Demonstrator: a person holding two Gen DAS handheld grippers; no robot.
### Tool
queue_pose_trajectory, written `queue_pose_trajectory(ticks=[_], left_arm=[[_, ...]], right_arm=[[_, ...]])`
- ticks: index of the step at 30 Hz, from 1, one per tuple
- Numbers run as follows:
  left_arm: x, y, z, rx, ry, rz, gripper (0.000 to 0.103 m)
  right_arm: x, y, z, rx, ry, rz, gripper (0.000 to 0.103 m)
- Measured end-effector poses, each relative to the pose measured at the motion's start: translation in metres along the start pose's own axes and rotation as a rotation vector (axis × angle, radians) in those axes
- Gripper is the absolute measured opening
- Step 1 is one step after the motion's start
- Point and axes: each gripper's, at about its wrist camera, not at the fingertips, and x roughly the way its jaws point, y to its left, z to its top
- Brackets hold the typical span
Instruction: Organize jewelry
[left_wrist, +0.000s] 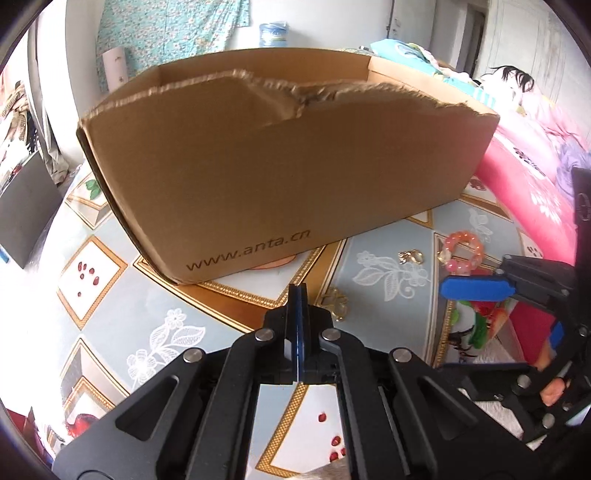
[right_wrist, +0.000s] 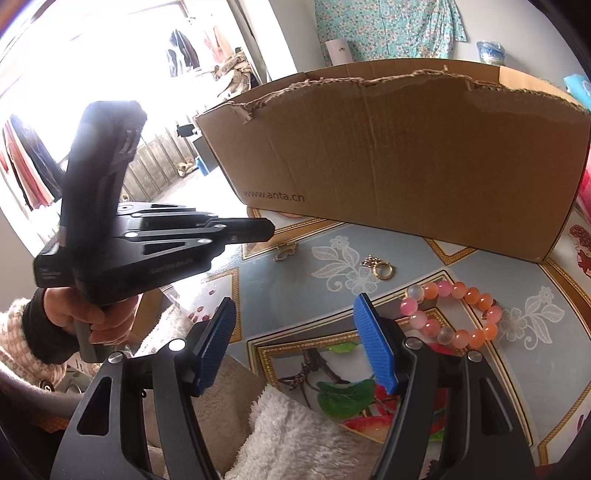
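- My left gripper (left_wrist: 298, 291) is clamped fully shut, blue pads pressed flat together — nothing shows between them, so I'm calling it empty.
- It hangs above the patterned tablecloth (left_wrist: 369, 258), just in front of the cardboard box (left_wrist: 280, 177), pointing down at the box's printed wall.
- Right beside its tip, on the side away from the box's print, lies a small gold clover-shaped piece (left_wrist: 335, 303) — near the pads but not touching them, as far as I can see.
- My right gripper (right_wrist: 295, 339) stands wide open with nothing in it, its blue pads (right_wrist: 373, 343) well apart.
- The pink and orange bead bracelet (right_wrist: 452, 314) lies flat on the cloth in front of the box, just off to the right of my right gripper's right-hand pad.
- A gold ring with a little cluster (right_wrist: 380, 268) sits between the bracelet and the box, closer to the box wall.
- Here's the hinge of it — the bracelet lies ahead and to the right of the open right gripper, its loop stretched slightly crosswise, and the right hand is clearly the nearer one.
- My judgement: the right gripper needs a short swing rightward to straddle one side of the loop, then up over the box's torn top edge (right_wrist: 406, 79).
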Motion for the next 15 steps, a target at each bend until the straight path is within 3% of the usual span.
queue_pose_trajectory(ticks=[9,15], left_arm=[[0.003,-0.021,0.002,0.077,-0.009,-0.019,0.0],[-0.003,-0.025,-0.006,0.051,0.005,-0.077,0.0]], right_arm=[[-0.006,0.009,0.0,-0.001,-0.009,-0.03,0.065],[-0.007,0.009,-0.003,0.014,-0.015,-0.037,0.065]])
